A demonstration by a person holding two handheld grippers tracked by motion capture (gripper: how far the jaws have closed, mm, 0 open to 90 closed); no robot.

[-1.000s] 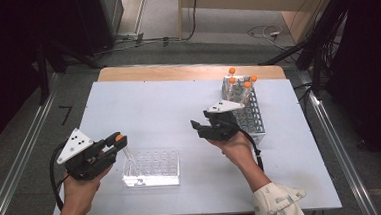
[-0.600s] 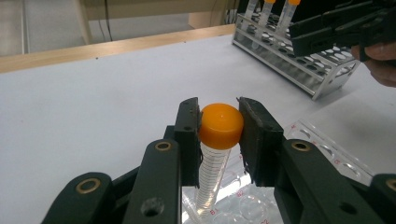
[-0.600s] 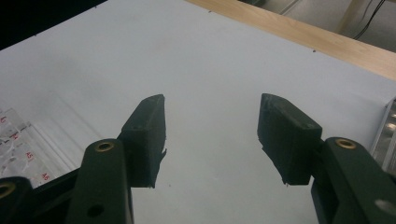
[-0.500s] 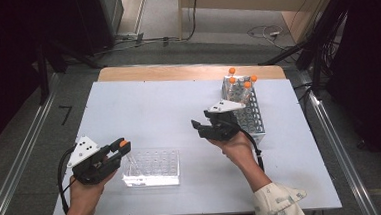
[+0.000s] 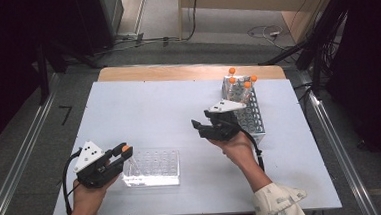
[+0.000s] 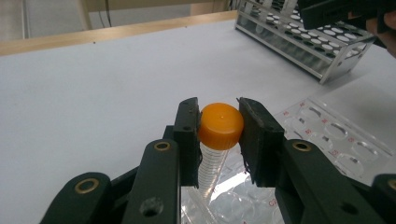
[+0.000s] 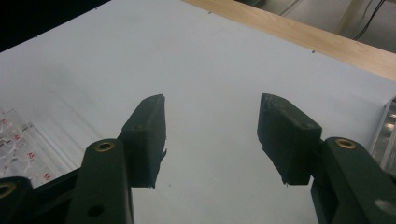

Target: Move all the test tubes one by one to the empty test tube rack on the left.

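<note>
Round orange cap (smooth plastic) pinched.

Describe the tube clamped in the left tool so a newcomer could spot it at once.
Start at the clear plastic rack on the white table's near left. At its left end the left tool clamps an orange-capped tube by the cap. The other orange-capped tubes stand in the metal rack far right.

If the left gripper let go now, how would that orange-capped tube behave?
The orange-capped tube is slim with a tapered tip, so it would likely topple rather than stand. Its round body would probably roll. It looks empty, so likely light; the left gripper clamps only the cap.
</note>
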